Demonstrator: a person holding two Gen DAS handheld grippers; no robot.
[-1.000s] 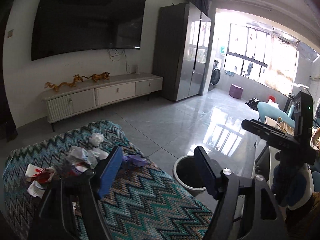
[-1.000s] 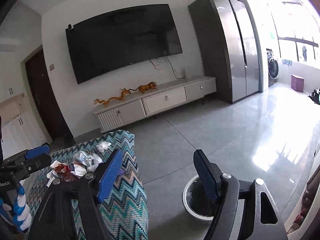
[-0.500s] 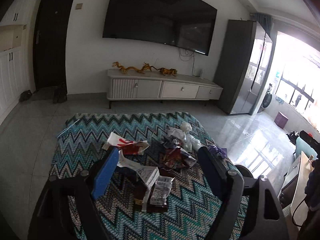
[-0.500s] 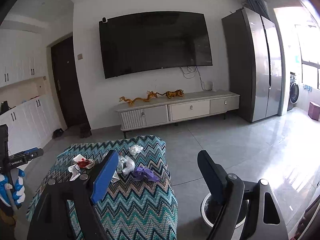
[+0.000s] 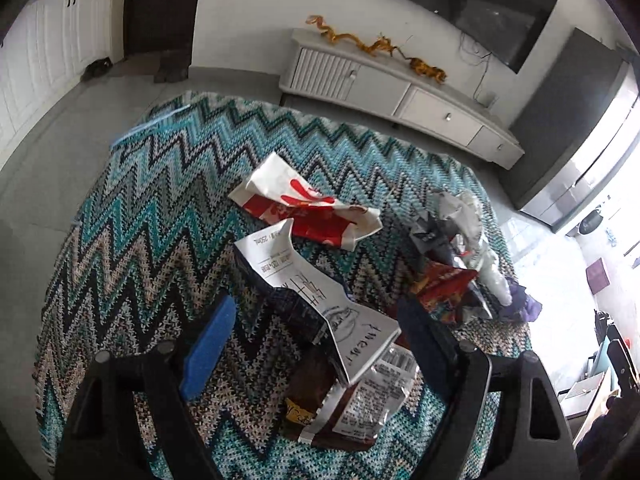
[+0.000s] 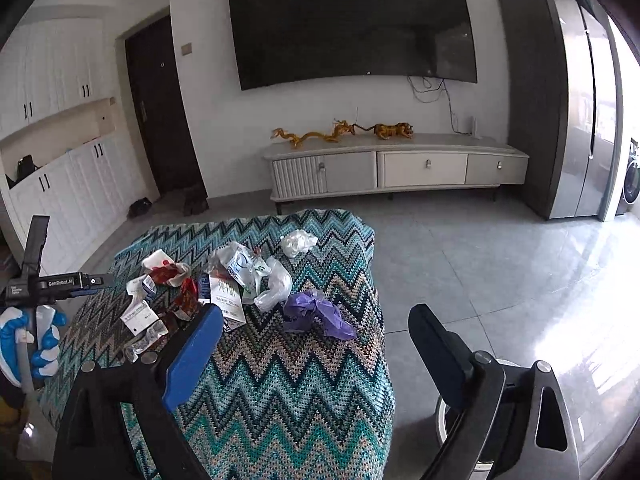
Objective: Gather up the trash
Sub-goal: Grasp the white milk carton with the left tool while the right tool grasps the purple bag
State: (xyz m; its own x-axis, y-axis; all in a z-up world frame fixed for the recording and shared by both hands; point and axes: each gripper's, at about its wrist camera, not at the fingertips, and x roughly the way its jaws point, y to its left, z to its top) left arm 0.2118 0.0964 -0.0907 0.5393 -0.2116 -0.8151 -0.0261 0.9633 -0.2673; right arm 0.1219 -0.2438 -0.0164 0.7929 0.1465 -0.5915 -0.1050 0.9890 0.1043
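Note:
Trash lies on a table under a zigzag cloth (image 5: 140, 240). My left gripper (image 5: 316, 332) points down at the pile and is open. Between its fingers, untouched, lie a flattened white carton (image 5: 312, 292) and a brown snack wrapper (image 5: 344, 404). Beyond are a red and white paper bag (image 5: 304, 208), a red snack bag (image 5: 444, 284) and clear plastic bags (image 5: 472, 220). My right gripper (image 6: 316, 344) hovers over the cloth's near end, its jaws opening with nothing between them. A crumpled purple bag (image 6: 316, 312) lies just ahead of it.
A round bin (image 6: 442, 420) stands on the floor beside the table, mostly hidden behind my right finger. A hand in a blue and white glove (image 6: 24, 336) holds the left gripper's handle. A low TV cabinet (image 6: 400, 168) lines the far wall, with grey tiled floor between.
Both views swung away from the bin to the table. The left gripper dropped and tilted down over the pile. Both pairs of jaws stand wider than before.

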